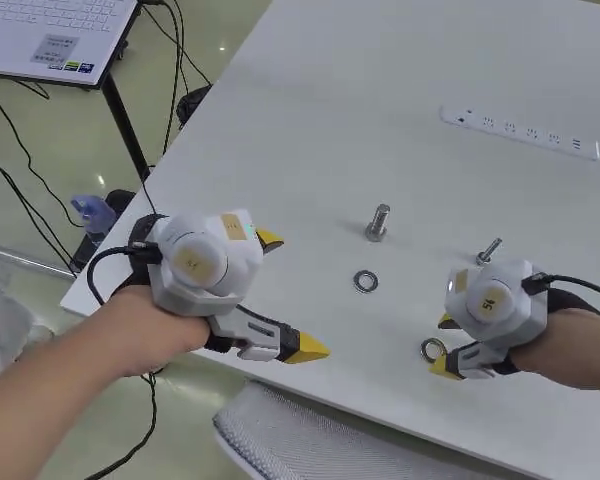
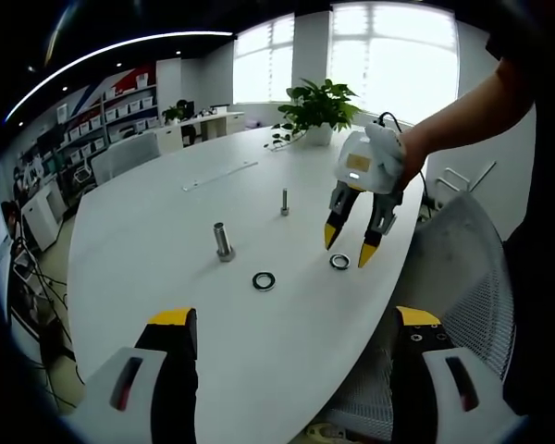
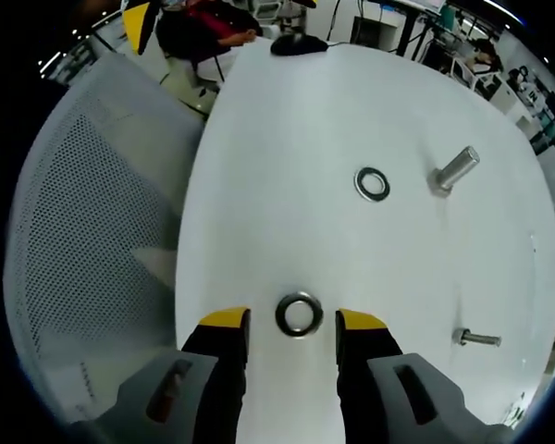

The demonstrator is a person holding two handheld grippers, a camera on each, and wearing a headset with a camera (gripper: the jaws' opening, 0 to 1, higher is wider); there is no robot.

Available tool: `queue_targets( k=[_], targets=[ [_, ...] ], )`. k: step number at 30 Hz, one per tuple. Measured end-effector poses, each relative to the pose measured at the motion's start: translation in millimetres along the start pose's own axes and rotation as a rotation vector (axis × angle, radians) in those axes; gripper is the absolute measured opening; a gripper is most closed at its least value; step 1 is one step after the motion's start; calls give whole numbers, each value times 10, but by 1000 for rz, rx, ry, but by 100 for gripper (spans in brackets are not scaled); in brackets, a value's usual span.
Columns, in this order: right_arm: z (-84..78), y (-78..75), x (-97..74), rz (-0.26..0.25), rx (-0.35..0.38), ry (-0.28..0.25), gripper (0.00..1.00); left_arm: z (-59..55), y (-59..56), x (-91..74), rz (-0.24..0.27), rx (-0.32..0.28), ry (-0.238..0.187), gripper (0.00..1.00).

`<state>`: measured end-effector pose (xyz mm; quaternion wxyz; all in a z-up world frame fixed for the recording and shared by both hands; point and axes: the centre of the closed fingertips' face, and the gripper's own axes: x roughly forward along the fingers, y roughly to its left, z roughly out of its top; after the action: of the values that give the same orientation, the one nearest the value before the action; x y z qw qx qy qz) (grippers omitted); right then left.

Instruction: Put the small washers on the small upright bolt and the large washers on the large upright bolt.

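Now both grippers hang low over the near edge of a white table (image 1: 310, 110), each held in one hand. In the head view the right gripper (image 1: 445, 345) points its yellow tips down, one on each side of the first washer (image 1: 433, 350). This washer lies flat on the table near the edge. In the right gripper view the jaws of the right gripper (image 3: 292, 320) are apart, and a small gap shows between each tip and the first washer (image 3: 299, 297), so they do not clamp it.

The second washer (image 1: 366, 281) lies flat further in on the table, between the two grippers and just in front of the large bolt (image 1: 378, 222). The large bolt stands upright with its head on the table. The small bolt (image 1: 490, 250) also stands upright, to the right of the large one and just beyond the right gripper. The two washers look about the same size, so which one is small and which is large cannot be told.

The left gripper (image 1: 290, 295) has its jaws wide apart and holds nothing. In the left gripper view its tips (image 2: 294, 319) frame the table, with the second washer (image 2: 264, 280), the large bolt (image 2: 223, 242) and the small bolt (image 2: 284, 202) ahead.

A power strip (image 1: 520, 132) lies at the far side of the table. A laptop (image 1: 50, 35) stands on a separate stand at the left, and a mesh chair (image 1: 300, 440) is below the near edge.
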<state>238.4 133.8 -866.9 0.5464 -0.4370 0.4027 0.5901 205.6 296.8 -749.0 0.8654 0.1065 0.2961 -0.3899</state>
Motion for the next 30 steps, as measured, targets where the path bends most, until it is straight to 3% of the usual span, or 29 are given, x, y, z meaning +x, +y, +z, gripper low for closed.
queue_targets(
  k=[13, 30],
  targets=[
    [-84, 0, 112, 1, -6, 12, 36, 5, -10, 2, -8, -10, 0, 85],
    [-73, -29, 110, -5, 0, 13, 31, -12, -50, 5, -15, -28, -16, 82]
  ],
)
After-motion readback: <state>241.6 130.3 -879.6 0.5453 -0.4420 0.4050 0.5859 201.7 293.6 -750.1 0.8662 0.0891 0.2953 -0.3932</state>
